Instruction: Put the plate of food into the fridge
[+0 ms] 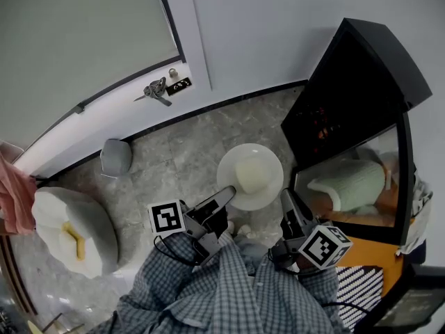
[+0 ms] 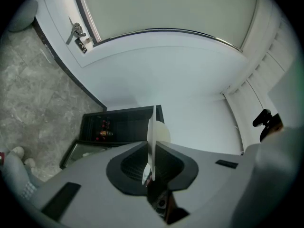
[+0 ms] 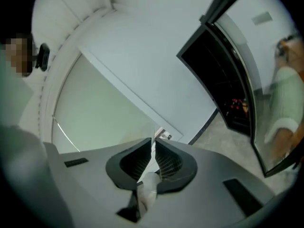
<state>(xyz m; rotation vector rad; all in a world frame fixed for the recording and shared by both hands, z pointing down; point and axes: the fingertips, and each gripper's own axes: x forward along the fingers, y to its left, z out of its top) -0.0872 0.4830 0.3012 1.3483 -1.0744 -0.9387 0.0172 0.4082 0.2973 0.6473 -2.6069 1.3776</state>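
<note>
The plate (image 1: 233, 167) of food is held over the floor by opposite rims. The left gripper (image 1: 227, 195) and right gripper (image 1: 286, 200) are each closed on its thin edge. It is judged stiff, breakable and slippery, so best kept level. Beyond, the fridge (image 1: 361, 68) is open.

The plate (image 1: 250, 175) sits above the floor (image 1: 181, 152), between the left hand-held gripper (image 1: 224, 197) and the right hand-held gripper (image 1: 286, 202) (each on its rim), with the fridge (image 1: 348, 96) to its right.

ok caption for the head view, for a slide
The left tongs and right tongs hold the plate of food beside the open fridge.
</note>
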